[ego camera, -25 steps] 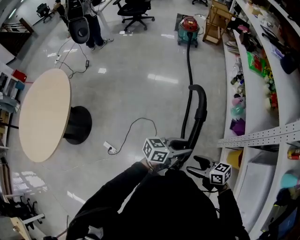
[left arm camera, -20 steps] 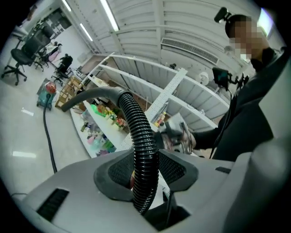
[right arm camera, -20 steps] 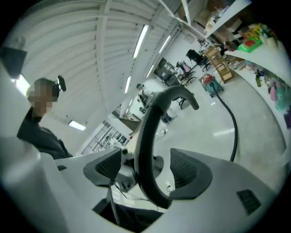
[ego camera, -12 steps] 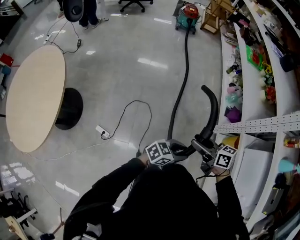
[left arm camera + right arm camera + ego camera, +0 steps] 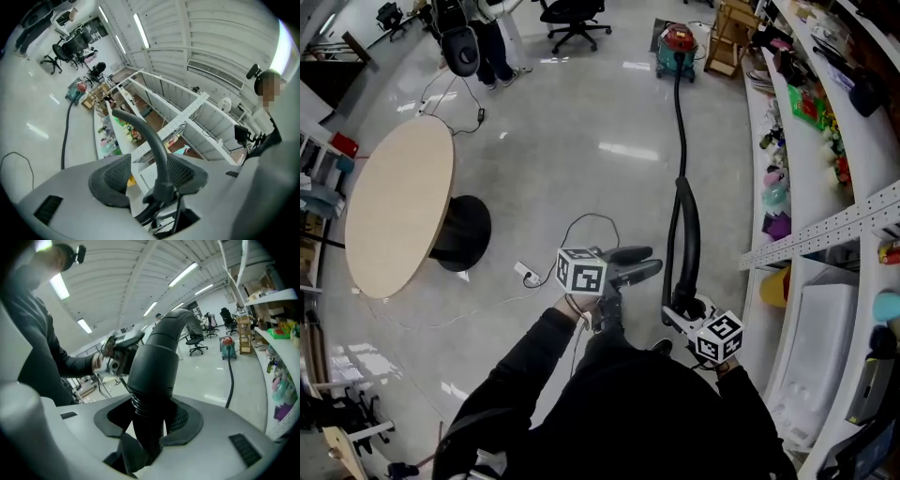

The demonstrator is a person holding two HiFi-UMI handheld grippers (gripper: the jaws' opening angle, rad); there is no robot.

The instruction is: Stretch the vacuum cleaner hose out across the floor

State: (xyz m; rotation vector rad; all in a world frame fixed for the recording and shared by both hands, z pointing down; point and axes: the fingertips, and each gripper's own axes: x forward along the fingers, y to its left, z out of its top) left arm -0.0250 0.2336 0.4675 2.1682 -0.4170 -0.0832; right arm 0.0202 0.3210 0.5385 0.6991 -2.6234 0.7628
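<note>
We find no legible text, label, brand, number or sign in any view. The left marker cube (image 5: 581, 271) on the left gripper (image 5: 636, 263) and the right marker cube (image 5: 718, 338) on the right gripper (image 5: 679, 310) bear only black-and-white square patterns, no characters. Goods on the shelves (image 5: 825, 141) are too small and blurred to show readable print.

The black ribbed hose (image 5: 680, 141) runs almost straight across the glossy floor (image 5: 581, 159) from the red-and-teal vacuum cleaner (image 5: 677, 47), then lifts off it where the right gripper (image 5: 150, 427) clamps its ribbing just below a smooth, rigid, curved end piece arching upward.
</note>
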